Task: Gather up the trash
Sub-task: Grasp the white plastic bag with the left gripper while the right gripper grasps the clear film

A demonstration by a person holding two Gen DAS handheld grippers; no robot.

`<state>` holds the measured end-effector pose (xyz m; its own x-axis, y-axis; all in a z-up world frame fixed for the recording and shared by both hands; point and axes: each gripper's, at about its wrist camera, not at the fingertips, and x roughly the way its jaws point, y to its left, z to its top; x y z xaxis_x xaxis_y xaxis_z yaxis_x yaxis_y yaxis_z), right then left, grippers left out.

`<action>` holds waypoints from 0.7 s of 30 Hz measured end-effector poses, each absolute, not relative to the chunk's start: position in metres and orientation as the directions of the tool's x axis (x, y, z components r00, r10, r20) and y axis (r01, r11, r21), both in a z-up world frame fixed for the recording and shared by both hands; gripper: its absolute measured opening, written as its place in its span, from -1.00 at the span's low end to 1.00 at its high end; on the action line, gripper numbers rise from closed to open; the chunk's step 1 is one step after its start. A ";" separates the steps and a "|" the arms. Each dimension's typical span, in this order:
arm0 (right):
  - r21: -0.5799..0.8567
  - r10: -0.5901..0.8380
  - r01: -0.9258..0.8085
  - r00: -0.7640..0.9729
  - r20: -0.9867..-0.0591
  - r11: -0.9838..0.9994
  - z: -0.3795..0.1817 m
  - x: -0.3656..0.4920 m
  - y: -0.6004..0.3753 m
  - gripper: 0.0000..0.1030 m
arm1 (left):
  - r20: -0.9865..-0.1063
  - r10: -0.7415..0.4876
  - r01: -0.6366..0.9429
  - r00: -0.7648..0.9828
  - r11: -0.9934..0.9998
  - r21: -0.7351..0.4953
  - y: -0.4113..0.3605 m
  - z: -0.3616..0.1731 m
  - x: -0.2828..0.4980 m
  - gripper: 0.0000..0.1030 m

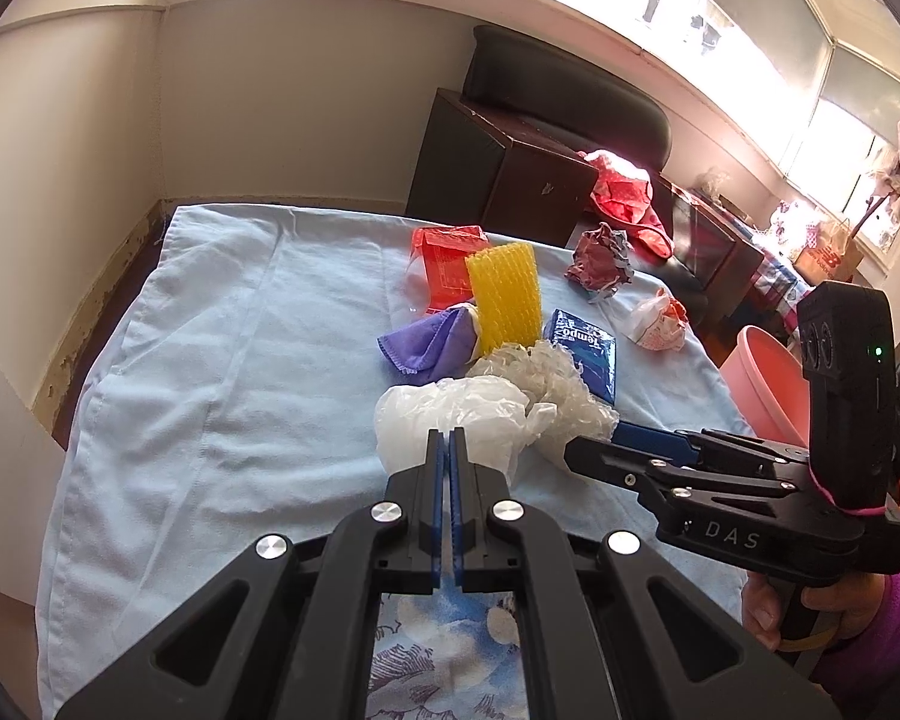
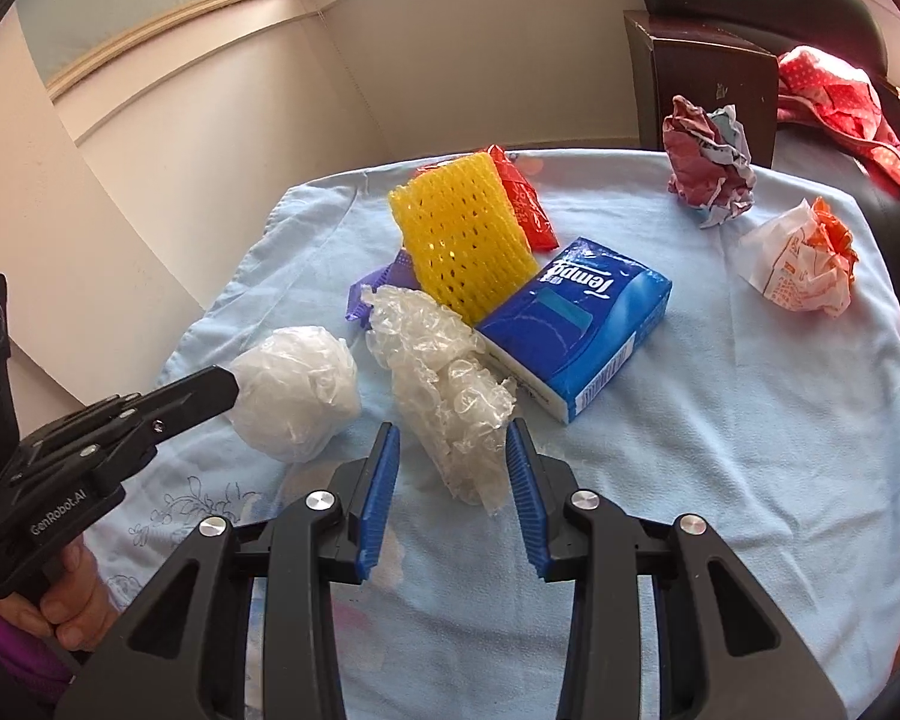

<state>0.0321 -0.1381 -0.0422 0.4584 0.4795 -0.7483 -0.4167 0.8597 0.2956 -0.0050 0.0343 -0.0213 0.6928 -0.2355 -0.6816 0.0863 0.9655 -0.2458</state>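
Trash lies on a table under a light blue cloth (image 1: pixel 222 360). A crumpled white plastic bag (image 1: pixel 450 420) lies just ahead of my left gripper (image 1: pixel 448 438), which is shut and empty, its tips touching the bag's near side; the bag also shows in the right wrist view (image 2: pixel 294 390). My right gripper (image 2: pixel 453 438) is open, its fingers on either side of a crumpled clear plastic wrap (image 2: pixel 444 372), also in the left wrist view (image 1: pixel 558 390). Behind lie a yellow foam net (image 2: pixel 462 240), a blue Tempo tissue pack (image 2: pixel 576 330), a red packet (image 2: pixel 522 198), a purple cloth (image 1: pixel 432 342), a crumpled dark red paper (image 2: pixel 708 162) and a crumpled white-orange wrapper (image 2: pixel 804 264).
A pink bucket (image 1: pixel 762 378) stands beside the table's right edge. Dark cabinets and a black chair (image 1: pixel 534 138) with a red cloth (image 1: pixel 624 192) on it stand behind the table. A wall runs along the left.
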 end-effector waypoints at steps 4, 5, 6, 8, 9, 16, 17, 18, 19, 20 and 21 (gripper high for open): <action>0.268 0.464 -0.430 0.458 -0.758 0.862 -0.041 0.030 -0.139 -0.65 | -0.675 -0.236 0.091 0.699 0.966 -0.244 0.034 -0.017 -0.008 -0.98; 0.270 0.467 -0.432 0.459 -0.755 0.860 -0.040 0.029 -0.141 -0.69 | -0.672 -0.237 0.093 0.701 0.965 -0.244 0.034 -0.015 -0.009 -0.98; 0.272 0.472 -0.435 0.462 -0.751 0.858 -0.038 0.027 -0.142 -0.70 | -0.670 -0.237 0.095 0.703 0.965 -0.243 0.033 -0.014 -0.009 -0.98; 0.274 0.476 -0.436 0.467 -0.745 0.857 -0.035 0.023 -0.146 -0.73 | -0.665 -0.240 0.100 0.708 0.965 -0.243 0.032 -0.011 -0.010 -0.98; 0.276 0.480 -0.438 0.472 -0.740 0.856 -0.032 0.020 -0.148 -0.73 | -0.661 -0.242 0.103 0.710 0.965 -0.243 0.031 -0.009 -0.010 -0.98; 0.283 0.494 -0.430 0.529 -0.691 0.857 -0.007 -0.005 -0.173 -0.96 | -0.630 -0.268 0.141 0.729 0.959 -0.245 0.021 0.005 -0.014 -0.98; 0.284 0.492 -0.425 0.537 -0.685 0.859 -0.003 -0.007 -0.178 -0.96 | -0.625 -0.273 0.149 0.731 0.958 -0.245 0.018 0.007 -0.014 -0.98; 0.284 0.491 -0.421 0.546 -0.679 0.862 0.000 -0.010 -0.182 -0.96 | -0.621 -0.278 0.156 0.733 0.957 -0.244 0.016 0.009 -0.014 -0.98; 0.284 0.489 -0.417 0.552 -0.675 0.863 0.002 -0.011 -0.185 -0.96 | -0.617 -0.282 0.163 0.735 0.956 -0.243 0.013 0.010 -0.014 -0.98; 0.282 0.485 -0.412 0.560 -0.672 0.866 0.003 -0.013 -0.188 -0.96 | -0.614 -0.285 0.169 0.736 0.956 -0.241 0.010 0.012 -0.014 -0.98; 0.282 0.482 -0.407 0.566 -0.669 0.869 0.005 -0.014 -0.192 -0.96 | -0.611 -0.289 0.175 0.737 0.955 -0.240 0.007 0.014 -0.014 -0.98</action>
<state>-0.0141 -0.1922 0.0045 0.5661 0.4823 -0.6685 -0.4070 0.8688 0.2820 -0.0138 0.0075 0.0140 0.7372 -0.2889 -0.6108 0.1754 0.9548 -0.2399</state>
